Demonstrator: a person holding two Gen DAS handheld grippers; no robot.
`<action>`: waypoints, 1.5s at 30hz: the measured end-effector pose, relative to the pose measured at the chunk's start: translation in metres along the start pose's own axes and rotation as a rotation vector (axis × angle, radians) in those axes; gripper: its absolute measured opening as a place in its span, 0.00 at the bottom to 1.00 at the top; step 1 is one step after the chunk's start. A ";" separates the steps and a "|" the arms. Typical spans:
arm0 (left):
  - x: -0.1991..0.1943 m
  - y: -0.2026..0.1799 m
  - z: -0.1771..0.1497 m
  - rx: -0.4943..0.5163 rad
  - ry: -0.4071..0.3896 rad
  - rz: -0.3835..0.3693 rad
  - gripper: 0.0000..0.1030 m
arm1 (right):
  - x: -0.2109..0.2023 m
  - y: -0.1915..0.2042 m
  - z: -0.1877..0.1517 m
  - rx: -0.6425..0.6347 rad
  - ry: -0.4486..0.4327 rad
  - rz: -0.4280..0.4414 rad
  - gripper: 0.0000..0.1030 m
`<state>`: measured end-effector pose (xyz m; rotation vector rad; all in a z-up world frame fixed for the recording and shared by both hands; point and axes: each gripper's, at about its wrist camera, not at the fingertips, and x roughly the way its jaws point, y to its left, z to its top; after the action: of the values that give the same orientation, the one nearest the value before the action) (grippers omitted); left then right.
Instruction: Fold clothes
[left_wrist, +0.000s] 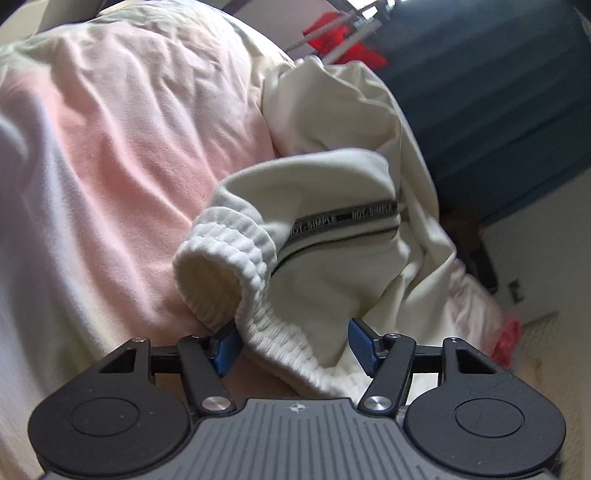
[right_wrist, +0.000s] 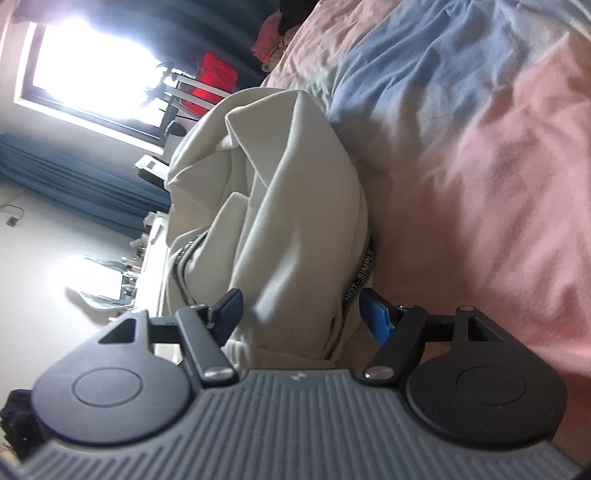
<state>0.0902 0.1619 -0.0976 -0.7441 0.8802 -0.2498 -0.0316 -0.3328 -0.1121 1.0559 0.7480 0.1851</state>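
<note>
A cream garment (left_wrist: 332, 258) with a ribbed white hem (left_wrist: 258, 325) and a black lettered tape stripe (left_wrist: 343, 218) lies crumpled on the pink bedcover (left_wrist: 122, 177). My left gripper (left_wrist: 295, 347) straddles the ribbed hem. Its left pad (left_wrist: 227, 347) touches the hem, while the other pad rests apart over loose cloth, so the jaws stand open. In the right wrist view the same cream garment (right_wrist: 288, 206) bunches up between the fingers of my right gripper (right_wrist: 303, 314). Those jaws stand wide apart, with the tape stripe (right_wrist: 354, 284) close to the right pad (right_wrist: 376, 314).
The bedcover (right_wrist: 480, 166) has pink and blue patches. Beyond the bed are teal curtains (left_wrist: 498, 129), a bright window (right_wrist: 99, 62), a red item on a rack (right_wrist: 214, 81) and a white cluttered table (right_wrist: 147, 251). More clothes (right_wrist: 273, 44) lie at the bed's far end.
</note>
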 end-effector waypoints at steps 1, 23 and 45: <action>-0.003 0.001 0.002 -0.013 -0.020 0.006 0.62 | 0.000 0.000 -0.001 0.004 0.003 0.011 0.70; -0.043 0.004 0.033 0.002 -0.274 0.084 0.08 | 0.020 0.006 -0.020 -0.014 0.088 0.006 0.74; -0.029 -0.009 0.040 0.275 -0.174 0.270 0.80 | 0.042 0.007 -0.028 -0.023 0.177 0.035 0.82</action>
<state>0.1040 0.1895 -0.0575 -0.3793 0.7518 -0.0618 -0.0171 -0.2896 -0.1337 1.0404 0.8850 0.3194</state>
